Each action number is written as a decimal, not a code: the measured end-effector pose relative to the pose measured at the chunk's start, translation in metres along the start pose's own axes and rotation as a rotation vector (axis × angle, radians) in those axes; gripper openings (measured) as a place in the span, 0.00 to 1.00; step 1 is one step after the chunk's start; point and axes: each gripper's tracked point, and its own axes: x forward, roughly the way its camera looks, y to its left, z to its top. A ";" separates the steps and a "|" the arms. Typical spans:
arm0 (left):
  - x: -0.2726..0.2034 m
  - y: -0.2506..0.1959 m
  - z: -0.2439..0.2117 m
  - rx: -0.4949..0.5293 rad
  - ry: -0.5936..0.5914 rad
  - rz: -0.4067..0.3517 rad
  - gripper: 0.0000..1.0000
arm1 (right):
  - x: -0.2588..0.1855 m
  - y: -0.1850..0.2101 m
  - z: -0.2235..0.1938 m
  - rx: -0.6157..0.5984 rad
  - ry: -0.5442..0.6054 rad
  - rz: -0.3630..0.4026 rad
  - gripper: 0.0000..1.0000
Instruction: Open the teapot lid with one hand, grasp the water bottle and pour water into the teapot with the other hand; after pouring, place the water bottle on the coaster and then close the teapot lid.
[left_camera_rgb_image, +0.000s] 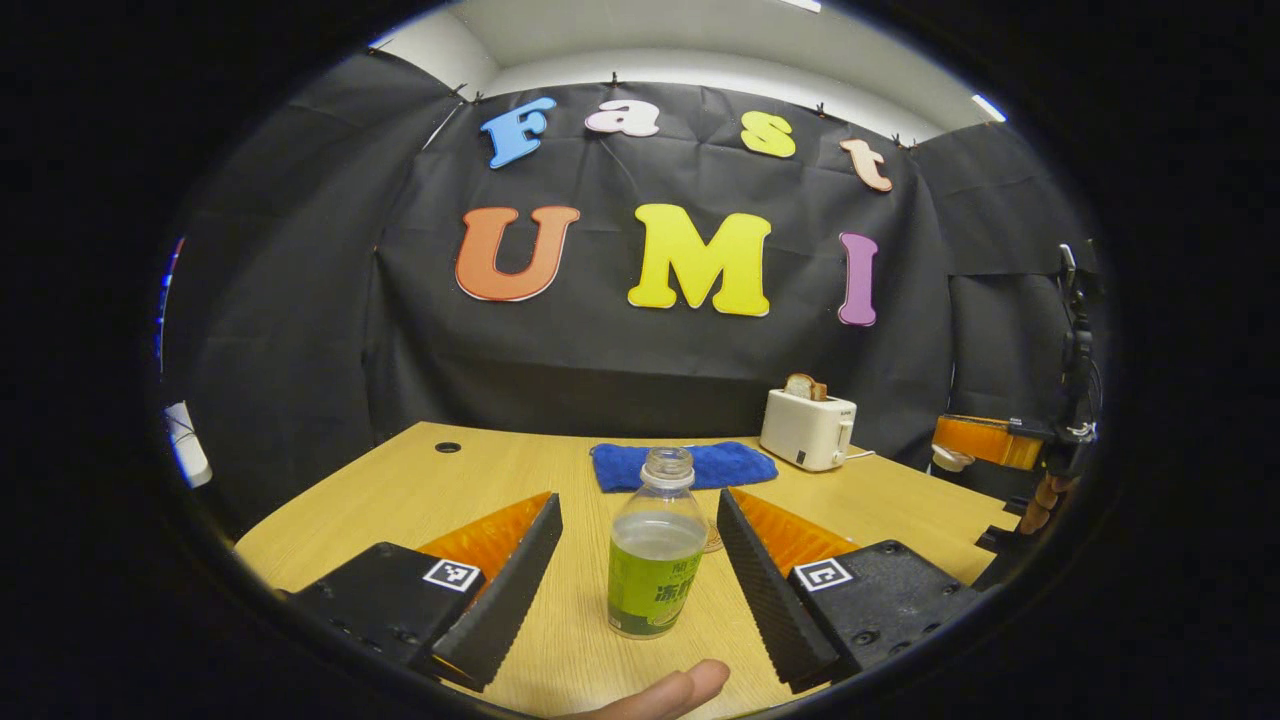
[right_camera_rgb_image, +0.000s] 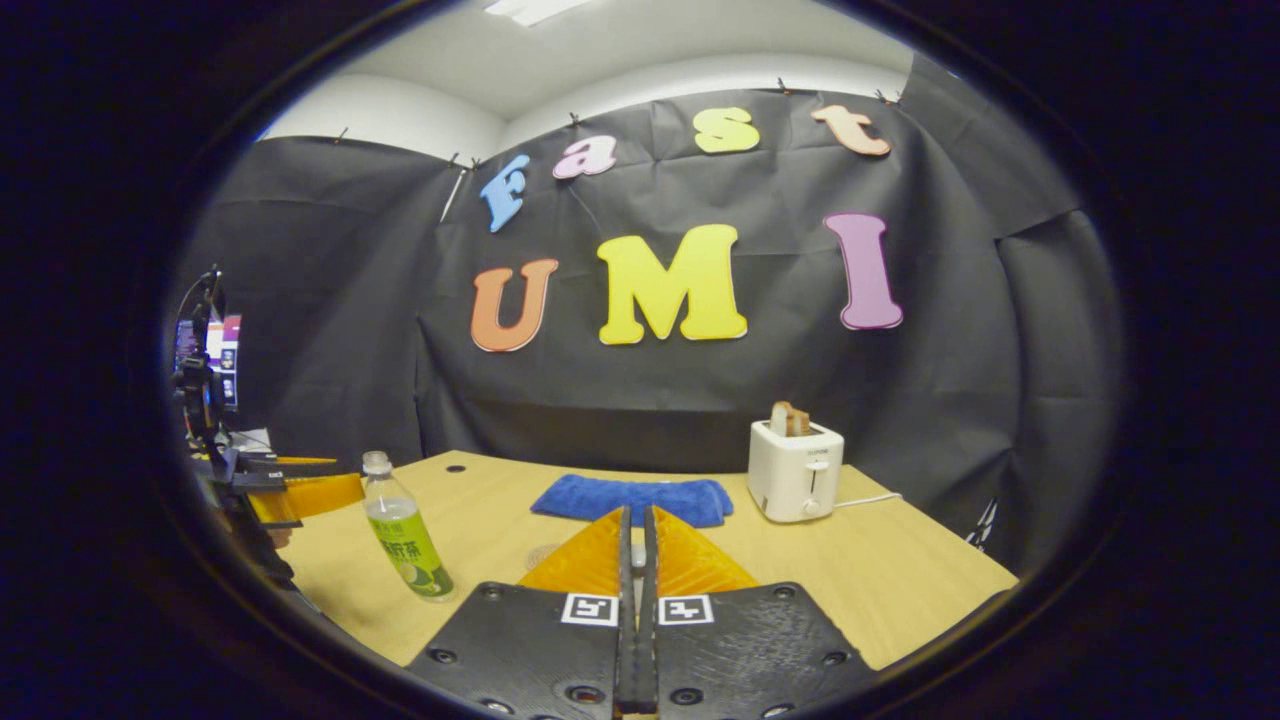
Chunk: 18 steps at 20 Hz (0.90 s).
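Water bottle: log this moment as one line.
water bottle: upright on table, uncapped | left hand-held gripper: open, astride it | right hand-held gripper: shut

Bottle label (left_camera_rgb_image: 652, 590) text too blurred, fingertip (left_camera_rgb_image: 672, 692) cut off below

On the table (left_camera_rgb_image: 400, 490) stands one water bottle (left_camera_rgb_image: 655, 545), uncapped, in from the near edge. One blue towel (left_camera_rgb_image: 684, 465) lies toward the far edge, and one white toaster (left_camera_rgb_image: 807, 428) stands beside it toward the far right corner, with what looks like one slice of toast (left_camera_rgb_image: 803, 386) in its slot. There are two grippers: the left gripper (left_camera_rgb_image: 640, 560) and the right gripper (right_camera_rgb_image: 636, 560).
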 end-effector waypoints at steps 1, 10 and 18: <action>0.005 0.000 -0.006 0.019 0.004 0.003 0.98 | 0.001 -0.001 -0.005 0.004 0.009 0.002 0.00; 0.035 -0.025 -0.016 -0.027 -0.128 -0.034 0.97 | 0.005 -0.021 -0.035 0.057 0.039 -0.019 0.00; 0.053 -0.027 -0.051 0.121 -0.033 0.086 0.93 | -0.009 -0.062 -0.003 0.051 -0.024 -0.068 0.02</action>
